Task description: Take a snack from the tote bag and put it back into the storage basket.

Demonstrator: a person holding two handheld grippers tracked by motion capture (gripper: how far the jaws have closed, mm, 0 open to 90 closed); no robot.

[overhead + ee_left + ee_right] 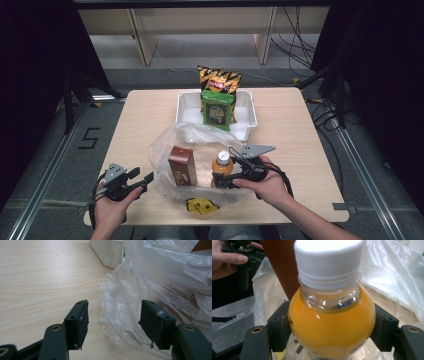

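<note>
Bagging snacks: the work in hand, as it looks from beside the table.
Left gripper (141,181): jaws spread wide and empty, the crumpled edge of the clear plastic bag (140,302) lying between the fingertips but not yet pinched.
Brown carton (182,165): upright inside the bag, just beyond the left fingers.
Yellow packet (202,205): low in the bag, between the two grippers.
Orange juice bottle (332,322): upright, white cap on, clamped at its shoulder between the right fingers.
Right gripper (220,180): closed around the bottle, holding it at the bag's mouth.
White tray (186,107): well past both sets of fingers, with a green packet (218,109) and a chip bag (219,80) standing in it.
Progress: roughly halfway by my guess; carton and yellow packet bagged, bottle going in, two tray items left.
</note>
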